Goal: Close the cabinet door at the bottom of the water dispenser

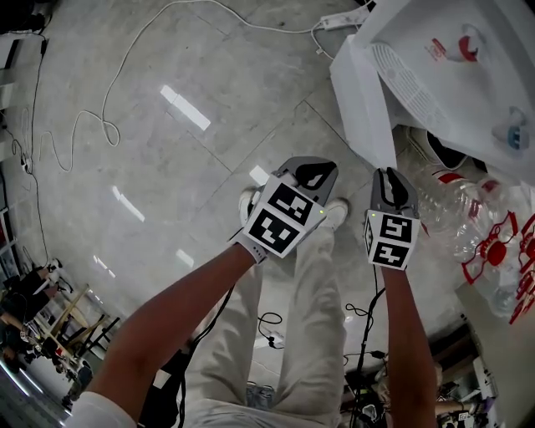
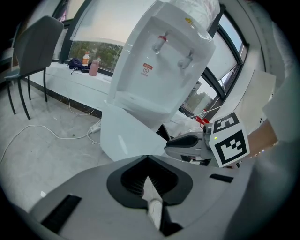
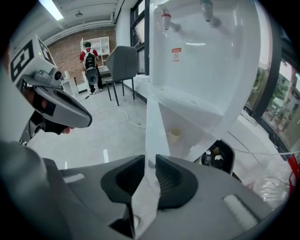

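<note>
In the head view the water dispenser (image 1: 451, 58) is standing at two o'clock, its cabinet door (image 1: 359, 100) hanging open at one o'clock. A pale cup (image 3: 175, 135) is sitting inside the cabinet. The right gripper (image 3: 150, 164) is holding its jaws spread around the door's edge; the left gripper (image 2: 148, 168) is pressing its jaws together on nothing.

Grey glossy tile floor (image 1: 167, 209) carrying everything, ceiling lights reflecting off it in bright streaks. White cable (image 1: 107, 127) snaking across left side in loose loops, heading up toward white power strip (image 1: 344, 18) lying by top edge. Water dispenser (image 1: 451, 67) standing on floor at right, clear plastic bottles (image 1: 447, 209) lying just beside it. Person's white shoes (image 1: 336, 211) standing mid-floor, thin black cable (image 1: 269, 322) curling near them. Grey chair (image 2: 33, 51) standing well apart from dispenser.
</note>
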Action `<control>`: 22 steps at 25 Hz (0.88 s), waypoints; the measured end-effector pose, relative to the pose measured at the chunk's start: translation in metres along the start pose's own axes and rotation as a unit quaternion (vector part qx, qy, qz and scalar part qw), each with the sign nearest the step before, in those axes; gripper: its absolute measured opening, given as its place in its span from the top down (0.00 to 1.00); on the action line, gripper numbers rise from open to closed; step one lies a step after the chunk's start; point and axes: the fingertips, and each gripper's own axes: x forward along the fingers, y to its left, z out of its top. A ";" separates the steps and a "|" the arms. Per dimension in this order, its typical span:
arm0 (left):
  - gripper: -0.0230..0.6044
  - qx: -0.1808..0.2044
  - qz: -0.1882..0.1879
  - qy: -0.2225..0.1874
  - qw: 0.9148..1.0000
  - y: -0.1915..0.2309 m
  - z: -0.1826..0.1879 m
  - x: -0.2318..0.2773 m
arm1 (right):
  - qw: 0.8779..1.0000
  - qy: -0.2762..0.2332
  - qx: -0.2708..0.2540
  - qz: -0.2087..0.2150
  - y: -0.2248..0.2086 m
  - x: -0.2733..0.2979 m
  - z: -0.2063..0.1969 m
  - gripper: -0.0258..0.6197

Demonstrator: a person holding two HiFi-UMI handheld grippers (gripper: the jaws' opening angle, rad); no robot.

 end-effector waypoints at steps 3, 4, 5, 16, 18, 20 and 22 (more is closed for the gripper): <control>0.95 -0.002 -0.002 0.000 1.000 -0.001 0.002 0.002 | 1.000 0.000 0.002 -0.009 -0.009 0.001 0.000 0.83; 0.95 -0.003 -0.002 -0.001 1.000 0.000 0.003 0.002 | 1.000 0.001 0.003 -0.012 -0.012 0.001 0.000 0.83; 0.95 -0.003 -0.002 -0.001 1.000 0.000 0.003 0.002 | 1.000 0.001 0.003 -0.014 -0.015 0.001 0.000 0.83; 0.95 -0.007 -0.003 0.000 1.000 0.001 0.006 0.005 | 0.998 0.002 0.015 -0.053 -0.049 0.003 0.001 0.86; 0.95 -0.007 -0.005 0.000 1.000 0.001 0.005 0.007 | 0.998 0.002 0.014 -0.060 -0.056 0.004 0.002 0.86; 0.95 -0.007 -0.008 0.000 1.000 0.000 0.005 0.008 | 0.998 0.002 0.018 -0.065 -0.063 0.005 0.003 0.86; 0.95 -0.006 -0.013 0.002 1.000 -0.001 0.004 0.008 | 0.997 0.001 0.030 -0.068 -0.069 0.006 0.003 0.86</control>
